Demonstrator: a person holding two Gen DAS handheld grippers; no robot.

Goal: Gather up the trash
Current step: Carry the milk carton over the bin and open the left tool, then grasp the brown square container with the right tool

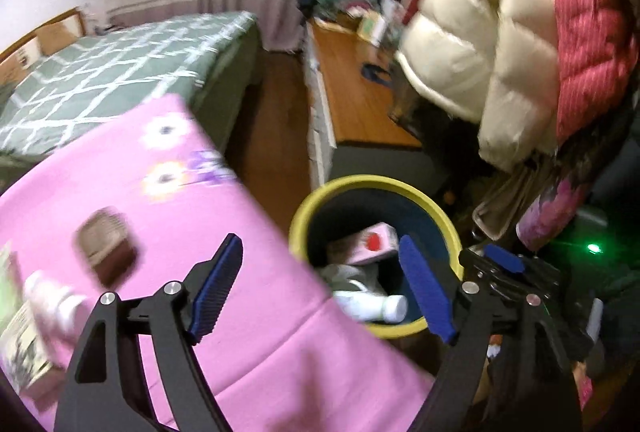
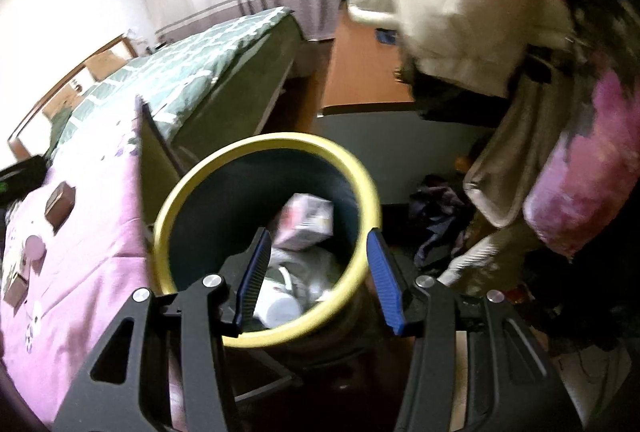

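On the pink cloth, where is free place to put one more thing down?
The pink cloth is bare between the brown box and the bin's yellow rim, and also near its flower print at the far end. Its left edge is crowded: a white bottle and a printed box lie close together there.

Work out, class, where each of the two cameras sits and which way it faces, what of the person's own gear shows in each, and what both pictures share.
Left wrist view: sits on the left gripper, facing forward and down over the pink cloth toward the yellow-rimmed bin; its open blue-padded fingers show, and the right gripper at right.
Right wrist view: sits on the right gripper, facing down into the bin; its open, empty fingers show.
Shared: bin with pink box and white bottle, pink cloth, green bed, hanging jackets.
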